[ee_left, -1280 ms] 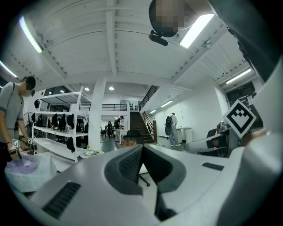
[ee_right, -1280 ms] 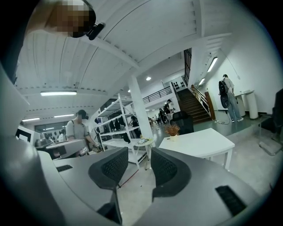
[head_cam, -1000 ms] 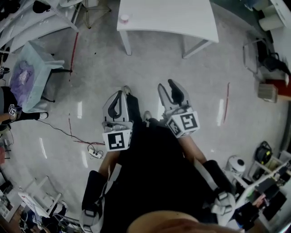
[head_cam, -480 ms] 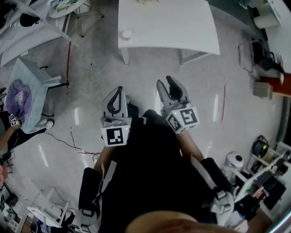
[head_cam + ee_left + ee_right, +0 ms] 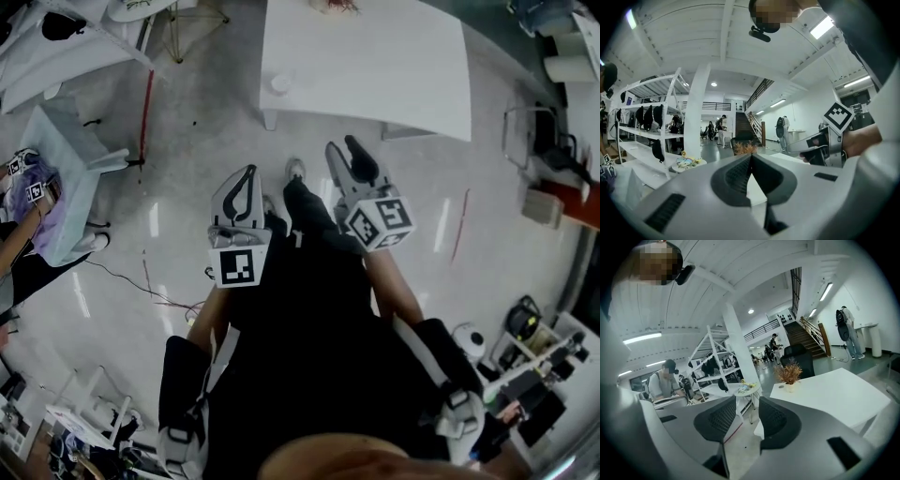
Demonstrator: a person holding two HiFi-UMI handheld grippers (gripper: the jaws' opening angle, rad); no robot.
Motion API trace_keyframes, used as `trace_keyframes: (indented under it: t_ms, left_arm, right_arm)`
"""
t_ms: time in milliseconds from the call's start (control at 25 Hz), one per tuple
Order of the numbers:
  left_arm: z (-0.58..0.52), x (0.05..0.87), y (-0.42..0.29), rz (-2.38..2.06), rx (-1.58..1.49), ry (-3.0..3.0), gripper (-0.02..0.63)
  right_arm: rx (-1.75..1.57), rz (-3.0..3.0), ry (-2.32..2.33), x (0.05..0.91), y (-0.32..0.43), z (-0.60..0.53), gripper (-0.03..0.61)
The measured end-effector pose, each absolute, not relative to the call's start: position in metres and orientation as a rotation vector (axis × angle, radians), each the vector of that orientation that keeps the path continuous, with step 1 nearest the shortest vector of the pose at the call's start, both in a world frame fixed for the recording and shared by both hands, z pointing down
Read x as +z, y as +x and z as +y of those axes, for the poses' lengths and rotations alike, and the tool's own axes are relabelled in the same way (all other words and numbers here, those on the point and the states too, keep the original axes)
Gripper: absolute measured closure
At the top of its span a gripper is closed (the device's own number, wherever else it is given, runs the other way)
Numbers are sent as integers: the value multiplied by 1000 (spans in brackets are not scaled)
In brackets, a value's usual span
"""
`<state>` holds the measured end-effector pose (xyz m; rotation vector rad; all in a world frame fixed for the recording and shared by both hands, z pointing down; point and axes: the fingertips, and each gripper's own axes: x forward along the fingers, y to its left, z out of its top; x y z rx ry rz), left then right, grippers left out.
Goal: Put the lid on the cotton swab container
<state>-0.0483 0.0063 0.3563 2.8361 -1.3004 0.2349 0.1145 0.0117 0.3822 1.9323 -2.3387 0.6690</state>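
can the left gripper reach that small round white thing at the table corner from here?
Probably not yet: left gripper hangs over floor, short of the white table, jaws shut. Nothing blocks the round thing.

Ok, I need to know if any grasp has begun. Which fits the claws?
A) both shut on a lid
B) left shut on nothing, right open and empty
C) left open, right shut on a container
B: the left claw has its jaws together with nothing between them, while the right claw shows a bare gap, both short of the white table.
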Motion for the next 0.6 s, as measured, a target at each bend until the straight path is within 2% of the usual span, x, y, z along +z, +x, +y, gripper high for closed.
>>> trace_keyframes:
  t_ms: [600]
  left_arm:
    - [-101, 421, -8, -1487, 380, 2787, 607]
  right_arm:
    - [855, -2351, 1683, 476, 157, -152, 434]
